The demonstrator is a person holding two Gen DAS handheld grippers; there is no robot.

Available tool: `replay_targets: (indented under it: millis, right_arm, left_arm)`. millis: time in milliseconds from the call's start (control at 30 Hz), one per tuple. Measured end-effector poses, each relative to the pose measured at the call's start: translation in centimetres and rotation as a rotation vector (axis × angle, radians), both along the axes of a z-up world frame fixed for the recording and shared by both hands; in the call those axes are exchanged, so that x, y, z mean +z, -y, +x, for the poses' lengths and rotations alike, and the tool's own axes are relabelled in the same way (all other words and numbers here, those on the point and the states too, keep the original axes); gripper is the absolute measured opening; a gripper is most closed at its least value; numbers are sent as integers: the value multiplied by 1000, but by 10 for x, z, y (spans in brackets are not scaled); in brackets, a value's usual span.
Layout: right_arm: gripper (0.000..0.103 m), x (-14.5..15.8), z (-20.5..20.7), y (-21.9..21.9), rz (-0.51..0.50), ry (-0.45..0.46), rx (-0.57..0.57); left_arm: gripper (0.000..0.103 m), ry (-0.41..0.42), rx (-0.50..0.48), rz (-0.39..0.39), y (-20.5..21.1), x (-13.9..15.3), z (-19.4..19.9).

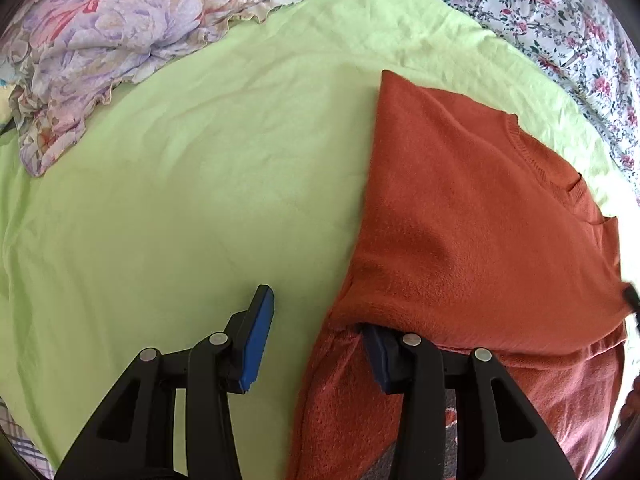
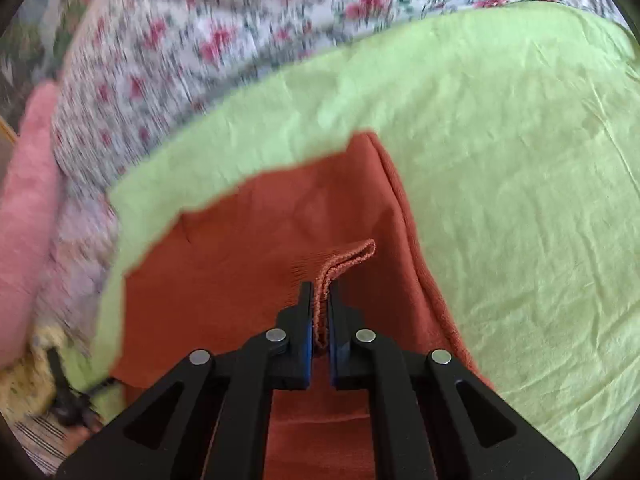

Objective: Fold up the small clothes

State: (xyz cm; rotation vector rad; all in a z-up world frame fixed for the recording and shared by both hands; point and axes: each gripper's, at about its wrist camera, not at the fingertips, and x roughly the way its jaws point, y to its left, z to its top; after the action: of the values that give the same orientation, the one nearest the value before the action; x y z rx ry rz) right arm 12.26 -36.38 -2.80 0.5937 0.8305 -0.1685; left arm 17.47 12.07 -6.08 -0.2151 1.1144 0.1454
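The orange knitted sweater [image 1: 472, 208] lies on the light green sheet [image 1: 180, 200], filling the right half of the left wrist view, with its ribbed neckline towards the right edge and one side already turned over the body, so I judge the fold is partly made. In the right wrist view the right gripper [image 2: 319, 300] is clenched on a ribbed hem or cuff edge of the sweater [image 2: 320, 308], which stands up as a thin pinched strip between the blue pads; this grip is probably taken so that the edge can be carried over the body for the next fold. That view is blurred at the top, so the gripper seems to be in motion. The left gripper [image 1: 316, 320] is half spread: its left finger [image 1: 256, 340] rests over the bare sheet, while the other finger goes under a raised fold of the sweater at the lower centre. Nothing is squeezed there; it seems only to support the cloth. A flowered garment [image 1: 112, 40] lies crumpled at the upper left, well apart, perhaps waiting its turn.
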Motion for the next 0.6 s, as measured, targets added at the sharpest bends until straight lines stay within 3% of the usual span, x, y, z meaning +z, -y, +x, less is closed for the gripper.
replay_targets:
  millis: [67, 200, 300, 400, 600]
  right_arm:
    - [6, -9, 2, 0, -12, -28, 7]
    - [6, -1, -2, -5, -84, 19, 5]
    - [6, -12, 8, -10, -162, -49, 39]
    - [6, -29, 11, -8, -139, -137, 43]
    - [11, -13, -12, 0, -124, -131, -19]
  left_arm:
    - [44, -1, -1, -3, 0, 1, 0]
    - [45, -6, -8, 1, 0, 1, -3]
    - [45, -14, -5, 9, 3, 0, -6]
    - [46, -26, -5, 10, 2, 0, -7]
    - [44, -42, -4, -8, -5, 3, -26]
